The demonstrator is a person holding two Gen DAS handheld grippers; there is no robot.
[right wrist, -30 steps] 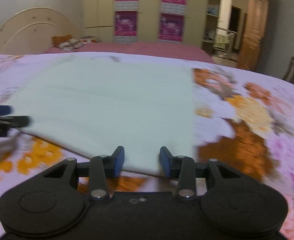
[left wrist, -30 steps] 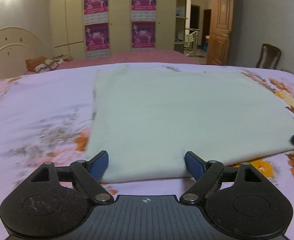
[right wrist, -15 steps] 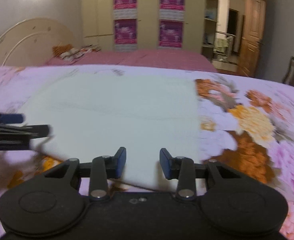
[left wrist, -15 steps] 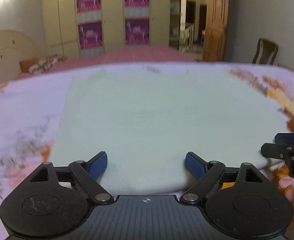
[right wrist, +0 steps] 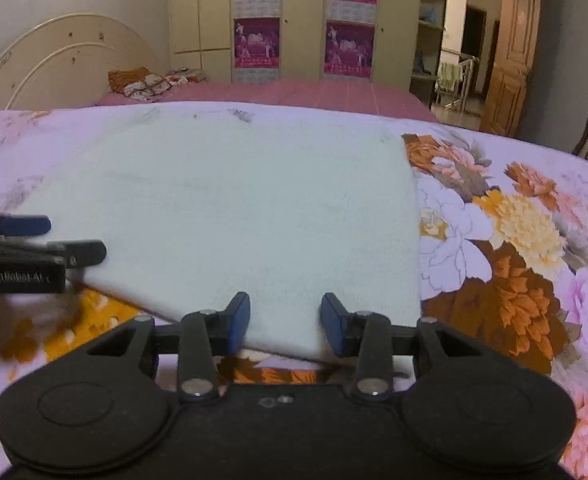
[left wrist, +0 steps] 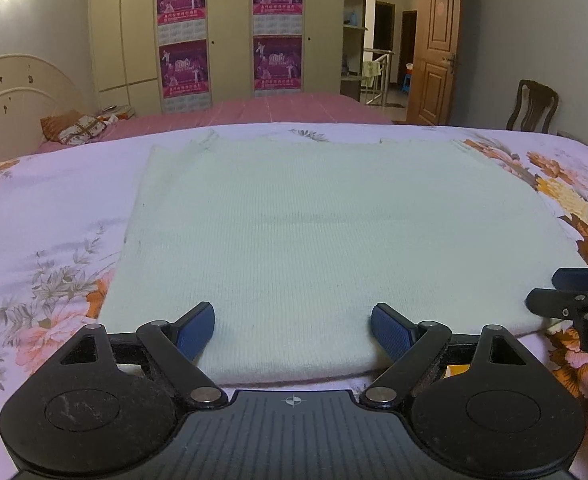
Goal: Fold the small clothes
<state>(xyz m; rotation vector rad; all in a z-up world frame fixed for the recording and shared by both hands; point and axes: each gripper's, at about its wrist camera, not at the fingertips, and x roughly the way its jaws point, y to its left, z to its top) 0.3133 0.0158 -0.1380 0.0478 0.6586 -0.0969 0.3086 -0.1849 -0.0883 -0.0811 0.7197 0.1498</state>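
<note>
Bedroom setting: a bed [left wrist: 54,208] covered by a pale lilac sheet printed with orange and pink flowers fills both views. Behind it stand a cream wardrobe [left wrist: 230,28] hung with magenta posters, a curved cream headboard [left wrist: 18,92], an open wooden door [left wrist: 433,52] and a dark chair [left wrist: 533,106].

Spread flat on the sheet lies a pale mint knitted garment [left wrist: 313,240], roughly rectangular, its near hem toward the cameras. It looks already folded or smoothed into a panel; sleeves cannot be made out.

Left claw [left wrist: 294,330] sits low at the near hem toward the garment's left corner, its blue-padded fingers wide apart with the cloth edge lying between them, not pinched. Right claw [right wrist: 286,324] sits at the near hem by the right corner, fingers likewise apart and straddling the edge, gripping nothing. Each claw shows at the edge of the other's view.

Judging from this, the hem is about to be pinched at both corners for a fold away from the person. Risks: a claw could close on the bedsheet along with the knit, or catch only the top layer, so the fold drags or splits. Uneven lifting between the two sides would skew the fold, and the soft knit may stretch or sag in the middle.
</note>
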